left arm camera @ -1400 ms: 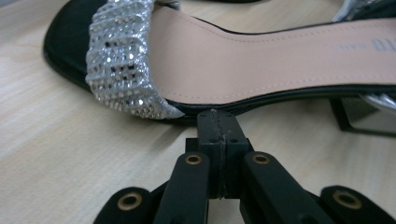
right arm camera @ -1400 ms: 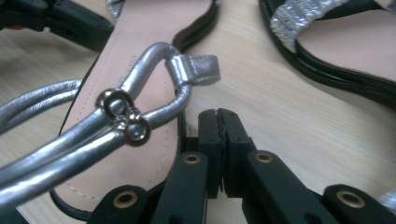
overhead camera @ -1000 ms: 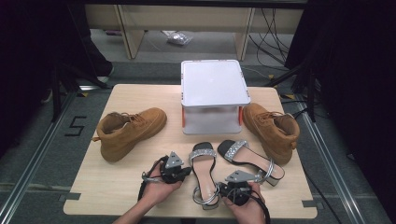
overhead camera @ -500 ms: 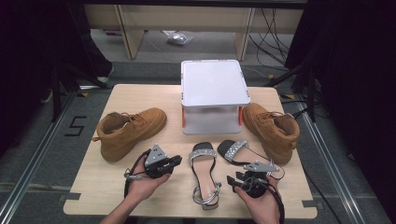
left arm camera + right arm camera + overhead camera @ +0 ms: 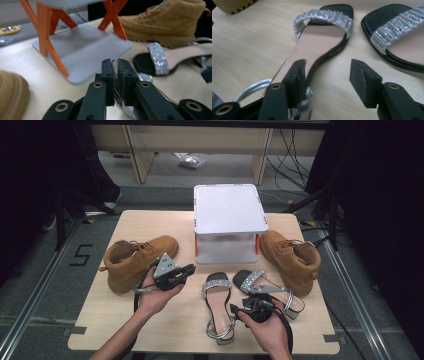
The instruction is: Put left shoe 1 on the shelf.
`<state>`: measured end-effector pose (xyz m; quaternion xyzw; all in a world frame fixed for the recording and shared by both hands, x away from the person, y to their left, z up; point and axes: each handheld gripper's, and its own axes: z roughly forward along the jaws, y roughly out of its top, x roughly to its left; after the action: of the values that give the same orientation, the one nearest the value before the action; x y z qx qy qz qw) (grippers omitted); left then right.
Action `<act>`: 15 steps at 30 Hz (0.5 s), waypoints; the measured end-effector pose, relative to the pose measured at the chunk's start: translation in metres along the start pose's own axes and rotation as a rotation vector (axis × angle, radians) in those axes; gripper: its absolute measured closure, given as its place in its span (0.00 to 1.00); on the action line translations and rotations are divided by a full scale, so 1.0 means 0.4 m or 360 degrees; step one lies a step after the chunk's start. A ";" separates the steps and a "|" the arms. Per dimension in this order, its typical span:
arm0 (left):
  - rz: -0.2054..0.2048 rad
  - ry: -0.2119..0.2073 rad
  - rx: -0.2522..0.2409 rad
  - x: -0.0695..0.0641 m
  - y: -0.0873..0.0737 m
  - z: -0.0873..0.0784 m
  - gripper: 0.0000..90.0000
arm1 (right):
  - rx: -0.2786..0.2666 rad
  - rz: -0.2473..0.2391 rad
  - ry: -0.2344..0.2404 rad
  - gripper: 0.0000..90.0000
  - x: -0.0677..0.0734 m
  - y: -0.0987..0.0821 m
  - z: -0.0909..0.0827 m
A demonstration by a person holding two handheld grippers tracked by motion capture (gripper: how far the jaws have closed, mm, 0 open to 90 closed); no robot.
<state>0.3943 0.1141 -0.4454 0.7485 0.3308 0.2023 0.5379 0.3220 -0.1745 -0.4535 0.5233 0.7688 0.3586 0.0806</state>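
Two silver-strapped sandals lie on the wooden table (image 5: 125, 330), the left sandal (image 5: 218, 302) (image 5: 319, 42) and the right sandal (image 5: 265, 285) (image 5: 399, 37). My right gripper (image 5: 240, 307) (image 5: 328, 66) hovers at the left sandal's heel end. Its jaws have just been opening and stand wide apart, one over the insole's edge, gripping nothing. My left gripper (image 5: 189, 269) (image 5: 115, 65) is lifted left of the sandals and points at the white stand (image 5: 227, 222). Its jaws have just been opening to a narrow slit with nothing in it. A sandal (image 5: 160, 57) lies beyond them.
A tan boot (image 5: 137, 257) lies at the left and another tan boot (image 5: 292, 257) (image 5: 165, 20) at the right of the stand. The stand has orange legs and a grey lower shelf (image 5: 82, 50). Cables and shelving sit beyond the table's far edge.
Both grippers were down at the left sandal a second ago. The left hand has since risen and drawn off to the left. The right gripper has lifted a little and spread its jaws.
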 end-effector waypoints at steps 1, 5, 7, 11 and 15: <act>0.0023 0.0005 -0.0033 0.009 0.026 0.012 0.92 | 0.0007 0.0006 -0.0016 0.51 0.002 0.004 0.004; 0.0078 0.0026 -0.0088 0.023 0.088 0.040 0.88 | 0.0090 0.0059 -0.0030 0.46 0.022 0.025 0.017; 0.0094 0.0039 -0.0099 0.028 0.115 0.056 0.88 | 0.0107 0.0036 -0.0019 0.44 0.031 0.031 0.026; 0.0106 0.0049 -0.0147 0.035 0.162 0.086 0.88 | 0.0139 0.0065 -0.0010 0.41 0.053 0.039 0.040; 0.0151 0.0062 -0.0181 0.037 0.196 0.112 0.85 | 0.0161 0.0076 -0.0026 0.38 0.072 0.050 0.059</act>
<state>0.4558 0.0785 -0.3877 0.7276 0.2934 0.2606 0.5627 0.3361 -0.1346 -0.4509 0.5477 0.7726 0.3169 0.0518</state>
